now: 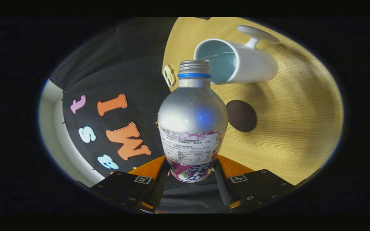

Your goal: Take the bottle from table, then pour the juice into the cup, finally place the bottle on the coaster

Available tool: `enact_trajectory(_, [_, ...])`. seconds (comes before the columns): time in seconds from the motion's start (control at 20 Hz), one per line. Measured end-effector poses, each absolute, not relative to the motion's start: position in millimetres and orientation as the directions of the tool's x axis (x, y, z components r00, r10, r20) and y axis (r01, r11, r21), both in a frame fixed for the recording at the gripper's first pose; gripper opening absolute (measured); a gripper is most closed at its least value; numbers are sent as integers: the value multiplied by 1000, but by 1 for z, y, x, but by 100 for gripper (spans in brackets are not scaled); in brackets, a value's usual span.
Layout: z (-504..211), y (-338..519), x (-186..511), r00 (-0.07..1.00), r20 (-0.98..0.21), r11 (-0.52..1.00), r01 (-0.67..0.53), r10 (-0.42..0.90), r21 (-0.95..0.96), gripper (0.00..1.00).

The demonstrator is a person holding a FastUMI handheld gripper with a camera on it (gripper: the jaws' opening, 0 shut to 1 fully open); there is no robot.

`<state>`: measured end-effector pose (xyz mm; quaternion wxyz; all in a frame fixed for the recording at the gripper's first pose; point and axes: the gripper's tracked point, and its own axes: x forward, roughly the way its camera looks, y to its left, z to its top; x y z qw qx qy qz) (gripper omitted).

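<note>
A silver metal bottle (pixel 192 123) with a blue neck ring and a white-and-purple label sits between my fingers, and my gripper (pixel 192 175) is shut on its lower body. The bottle is uncapped and tipped over sideways, its open mouth right at the rim of the white cup (pixel 251 64). The cup stands on the wooden table (pixel 294 122) beyond the bottle; its pale blue inside shows, and its handle points away from the bottle. A dark round coaster (pixel 241 115) lies on the table beside the bottle's shoulder, nearer to me than the cup.
A small white object (pixel 168 75) lies at the table's edge, close to the bottle's neck. The black cloth wall runs along the far side of the table.
</note>
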<state>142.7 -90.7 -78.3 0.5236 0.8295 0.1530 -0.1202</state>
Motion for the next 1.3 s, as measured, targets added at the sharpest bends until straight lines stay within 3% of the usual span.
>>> enact_trajectory(1.3, [-73,-99,142,924,-361,-458,377,127,805,73])
